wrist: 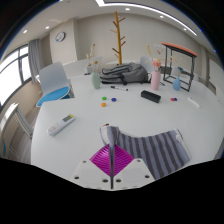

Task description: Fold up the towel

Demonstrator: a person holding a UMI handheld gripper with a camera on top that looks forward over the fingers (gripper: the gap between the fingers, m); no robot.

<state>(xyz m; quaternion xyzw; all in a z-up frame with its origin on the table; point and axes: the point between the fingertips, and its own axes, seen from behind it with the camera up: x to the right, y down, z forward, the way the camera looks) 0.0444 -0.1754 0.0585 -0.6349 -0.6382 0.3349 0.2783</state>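
A grey-and-white striped towel (155, 150) lies on the white table (100, 115), spread out to the right of my fingers. One edge of it runs up from between my magenta pads (100, 158) to a raised corner (106, 128) just ahead. My gripper (111, 160) is shut on that towel edge, with the two pads pressed together and the cloth pinched between them. The part of the towel inside the pads is hidden.
On the table beyond lie a white remote (62, 124), a black case (150, 96), small coloured discs (107, 99), a pink bottle (156, 78) and a grey bundle (124, 72). A blue chair (54, 90) stands at the left, a wooden coat stand (118, 35) behind.
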